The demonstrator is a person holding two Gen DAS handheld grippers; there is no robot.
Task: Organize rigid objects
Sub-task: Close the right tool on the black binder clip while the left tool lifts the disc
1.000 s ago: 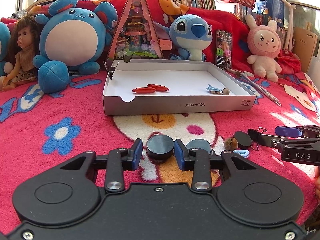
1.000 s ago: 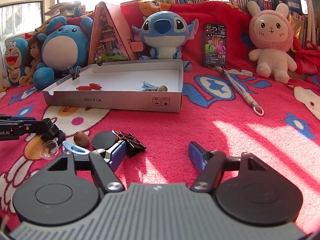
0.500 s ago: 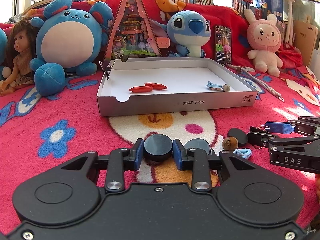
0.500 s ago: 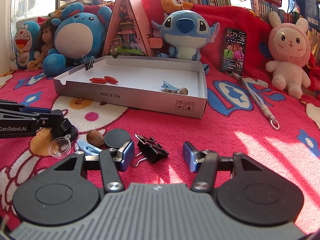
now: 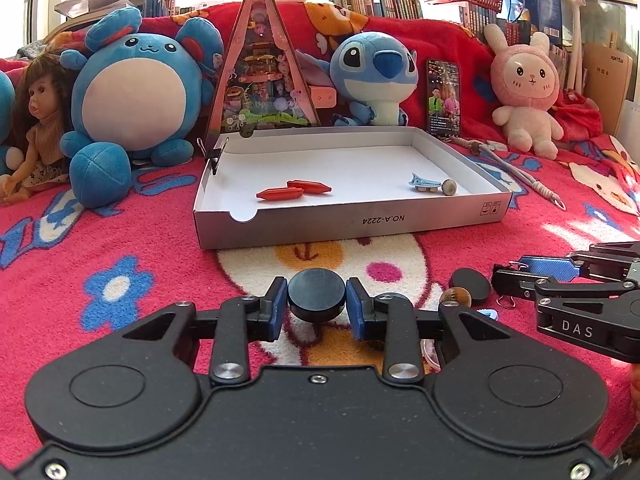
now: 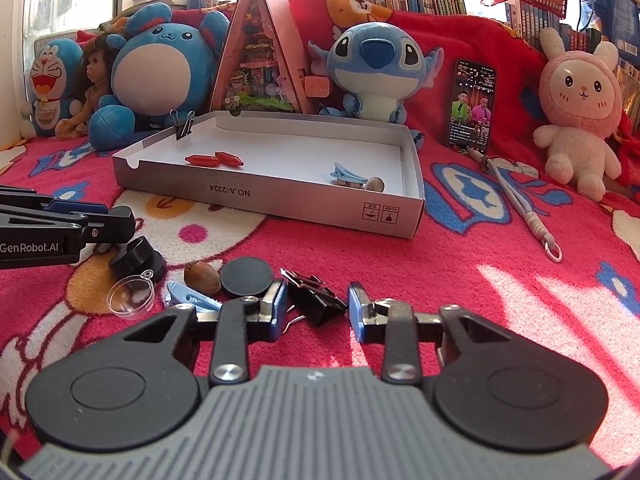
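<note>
Two grips matter: our left gripper pinches the black disc just above the blanket, while our right gripper closes around the binder clip, both facing the box ahead.

Two low wrist views close over the blanket, both facing the white box.

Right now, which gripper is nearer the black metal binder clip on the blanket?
Right. The right gripper is closing around the black metal binder clip; the left gripper sits off to its left, clamping a black round disc.
</note>
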